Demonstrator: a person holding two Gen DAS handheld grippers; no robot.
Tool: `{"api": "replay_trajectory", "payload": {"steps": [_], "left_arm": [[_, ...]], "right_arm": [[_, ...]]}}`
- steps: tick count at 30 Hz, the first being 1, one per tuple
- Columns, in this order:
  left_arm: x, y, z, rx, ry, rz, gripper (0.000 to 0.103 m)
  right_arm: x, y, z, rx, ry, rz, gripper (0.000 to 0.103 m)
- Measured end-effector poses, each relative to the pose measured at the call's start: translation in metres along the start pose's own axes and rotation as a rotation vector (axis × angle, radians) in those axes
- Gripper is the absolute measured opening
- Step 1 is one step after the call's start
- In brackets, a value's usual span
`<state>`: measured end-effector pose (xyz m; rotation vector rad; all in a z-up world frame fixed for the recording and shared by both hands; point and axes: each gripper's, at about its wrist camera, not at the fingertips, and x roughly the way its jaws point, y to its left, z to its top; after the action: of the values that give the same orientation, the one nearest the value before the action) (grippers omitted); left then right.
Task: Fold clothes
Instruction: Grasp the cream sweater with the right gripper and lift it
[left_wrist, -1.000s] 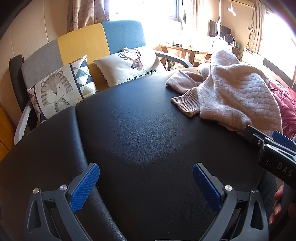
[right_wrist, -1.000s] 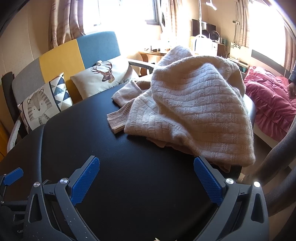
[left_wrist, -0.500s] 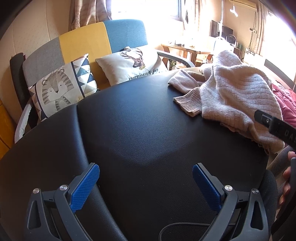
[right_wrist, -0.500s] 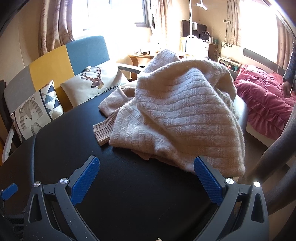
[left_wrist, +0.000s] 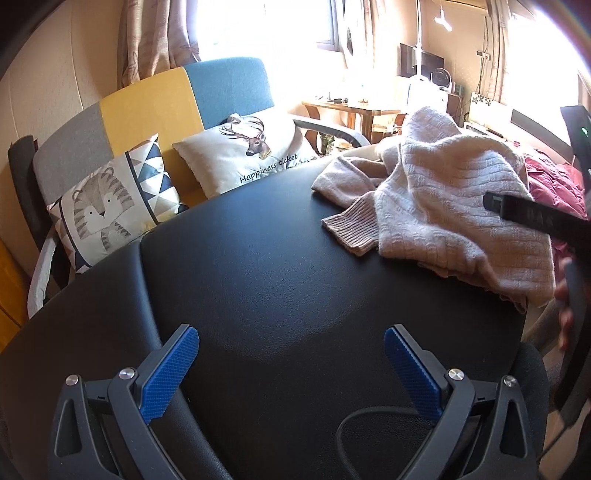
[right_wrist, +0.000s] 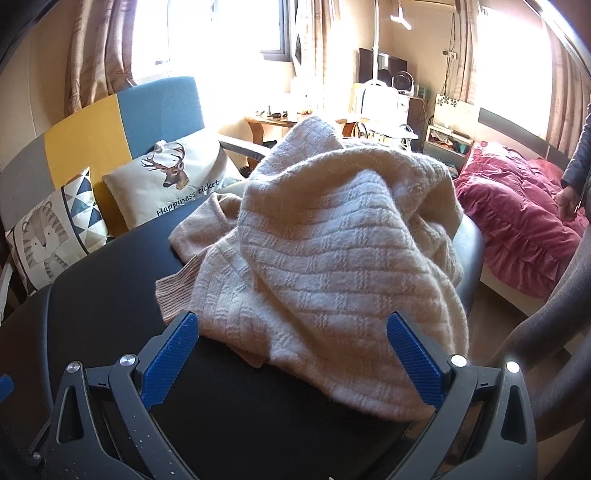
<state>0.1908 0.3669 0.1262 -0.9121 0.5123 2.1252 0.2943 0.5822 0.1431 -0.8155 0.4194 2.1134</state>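
Note:
A crumpled cream knit sweater (right_wrist: 332, 266) lies heaped on the far right part of a black padded table (left_wrist: 277, 288), one ribbed cuff (right_wrist: 173, 295) sticking out to the left. My right gripper (right_wrist: 295, 350) is open, its blue pads just reaching the sweater's near edge, with the hem lying between the fingers. My left gripper (left_wrist: 291, 362) is open over bare table, well short and left of the sweater (left_wrist: 443, 214). The right gripper's black body (left_wrist: 535, 218) crosses the right edge of the left wrist view, over the sweater.
A grey, yellow and blue sofa (left_wrist: 147, 107) with a tiger cushion (left_wrist: 107, 206) and a deer cushion (left_wrist: 247, 147) stands behind the table. A bed with a red quilt (right_wrist: 517, 221) is at the right, a person (right_wrist: 576, 155) beside it. A black cable (left_wrist: 354, 424) lies near the left gripper.
My right gripper has moved forward to the sweater, whose near edge now lies between its fingers. The left gripper has drawn back slightly, a cable coming into view. Both stay open.

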Motion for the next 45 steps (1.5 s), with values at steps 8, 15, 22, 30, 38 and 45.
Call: {"api": "replay_trajectory", "payload": {"steps": [8, 15, 22, 30, 38, 45], "left_arm": [[0.006, -0.002, -0.003, -0.001, 0.020, -0.004, 0.103], [0.008, -0.001, -0.010, -0.004, 0.030, -0.009, 0.103], [0.015, 0.004, -0.017, -0.006, 0.060, -0.004, 0.103], [0.019, 0.014, -0.017, -0.036, 0.062, 0.003, 0.103], [0.024, 0.027, -0.020, -0.069, 0.077, 0.019, 0.103], [0.022, 0.038, -0.019, -0.088, 0.075, 0.030, 0.103]], "right_arm": [[0.016, -0.008, 0.030, -0.044, -0.037, -0.066, 0.103], [0.047, -0.019, 0.047, -0.035, -0.041, -0.095, 0.103], [0.087, -0.026, 0.051, -0.042, 0.017, -0.137, 0.103], [0.113, -0.040, 0.044, 0.010, 0.071, -0.096, 0.044], [0.096, -0.037, 0.040, 0.081, 0.052, 0.121, 0.024], [0.062, -0.018, 0.043, 0.120, 0.010, 0.305, 0.024]]}}
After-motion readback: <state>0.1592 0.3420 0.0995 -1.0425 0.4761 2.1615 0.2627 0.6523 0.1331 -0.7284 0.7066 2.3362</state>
